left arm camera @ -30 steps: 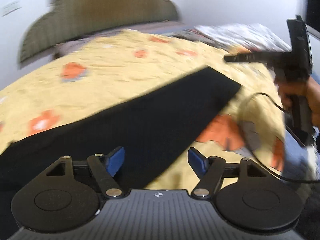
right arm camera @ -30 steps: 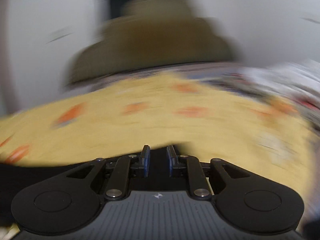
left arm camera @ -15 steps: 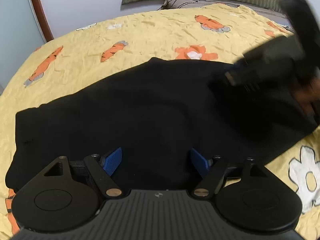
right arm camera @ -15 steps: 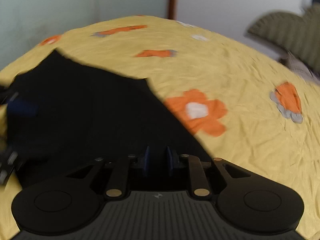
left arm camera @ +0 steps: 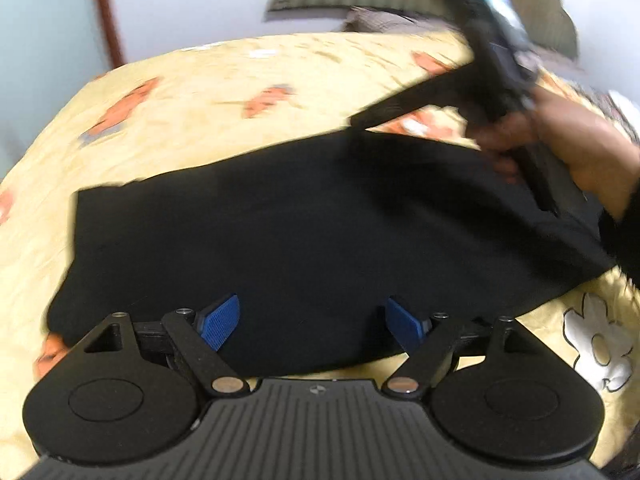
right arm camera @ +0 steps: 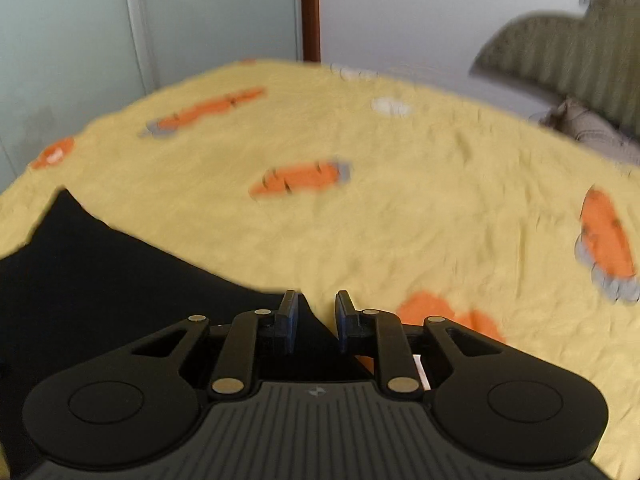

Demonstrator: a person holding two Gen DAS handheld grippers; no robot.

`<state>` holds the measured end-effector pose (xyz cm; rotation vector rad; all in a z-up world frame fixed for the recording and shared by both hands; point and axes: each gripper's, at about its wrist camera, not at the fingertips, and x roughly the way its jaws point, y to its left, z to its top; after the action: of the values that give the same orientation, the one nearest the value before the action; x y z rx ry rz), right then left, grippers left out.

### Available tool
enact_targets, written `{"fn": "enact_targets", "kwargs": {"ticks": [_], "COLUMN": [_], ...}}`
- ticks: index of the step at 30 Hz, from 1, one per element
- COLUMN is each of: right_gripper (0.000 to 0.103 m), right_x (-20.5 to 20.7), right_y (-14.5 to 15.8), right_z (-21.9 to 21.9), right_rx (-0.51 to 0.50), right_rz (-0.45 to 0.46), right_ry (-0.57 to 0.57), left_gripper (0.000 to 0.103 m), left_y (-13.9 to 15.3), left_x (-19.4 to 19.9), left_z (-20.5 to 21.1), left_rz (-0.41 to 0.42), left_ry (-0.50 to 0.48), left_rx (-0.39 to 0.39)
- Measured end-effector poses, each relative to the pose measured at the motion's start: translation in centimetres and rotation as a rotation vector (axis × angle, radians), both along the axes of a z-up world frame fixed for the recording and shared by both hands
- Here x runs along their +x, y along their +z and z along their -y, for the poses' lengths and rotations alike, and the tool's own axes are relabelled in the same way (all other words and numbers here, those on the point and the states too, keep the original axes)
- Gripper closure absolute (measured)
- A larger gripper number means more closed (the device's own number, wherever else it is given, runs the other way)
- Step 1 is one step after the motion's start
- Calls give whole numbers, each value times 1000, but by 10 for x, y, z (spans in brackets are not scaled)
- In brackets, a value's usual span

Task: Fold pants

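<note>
Flat black fabric pants [left arm camera: 304, 236] lie on the yellow carrot-print bedspread [right arm camera: 400, 200] — left gripper [left arm camera: 312, 322] spread wide, empty; right gripper [right arm camera: 316, 320] narrowed around a dark pants edge — grip unclear.

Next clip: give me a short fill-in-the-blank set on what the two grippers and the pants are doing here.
1. The left gripper hovers over the black pants with its blue fingers spread ____.
2. The right gripper has its fingers nearly closed on ____ fabric.
3. The pants lie on a ____ bedspread printed with orange carrots.

Missing words: open; black; yellow
</note>
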<state>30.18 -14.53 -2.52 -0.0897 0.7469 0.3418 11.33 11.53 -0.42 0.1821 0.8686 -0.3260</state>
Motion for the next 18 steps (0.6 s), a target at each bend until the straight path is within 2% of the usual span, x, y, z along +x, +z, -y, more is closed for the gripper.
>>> {"fn": "enact_targets", "kwargs": {"ticks": [2, 5, 8, 10, 13, 15, 16, 18], "right_gripper": [83, 83, 83, 83, 83, 83, 83, 83], "right_x": [-20, -48, -71, -78, -87, -99, -102, -94], "right_y": [13, 18, 13, 7, -7, -8, -5, 3], "right_z": [-21, -72, -129, -158, -186, -188, -186, -186], "right_rx": [34, 36, 35, 25, -39, -133, -135, -59], "right_rz": [19, 31, 16, 26, -20, 48, 49, 54], "right_ry": [113, 314, 501, 564, 613, 659, 654, 611], "left_gripper": [20, 20, 16, 16, 13, 12, 11, 11], "left_y": [10, 28, 43, 50, 56, 56, 55, 50], "left_x": [-3, -2, -3, -6, -11, -13, -13, -4], "left_z": [-30, -81, -127, -147, -168, -176, -178, -183], "left_rz": [8, 42, 134, 185, 204, 198, 191, 173], "left_ry": [93, 305, 527, 639, 688, 693, 694, 692], "left_rx": [-24, -19, 49, 118, 139, 109, 96, 69]}}
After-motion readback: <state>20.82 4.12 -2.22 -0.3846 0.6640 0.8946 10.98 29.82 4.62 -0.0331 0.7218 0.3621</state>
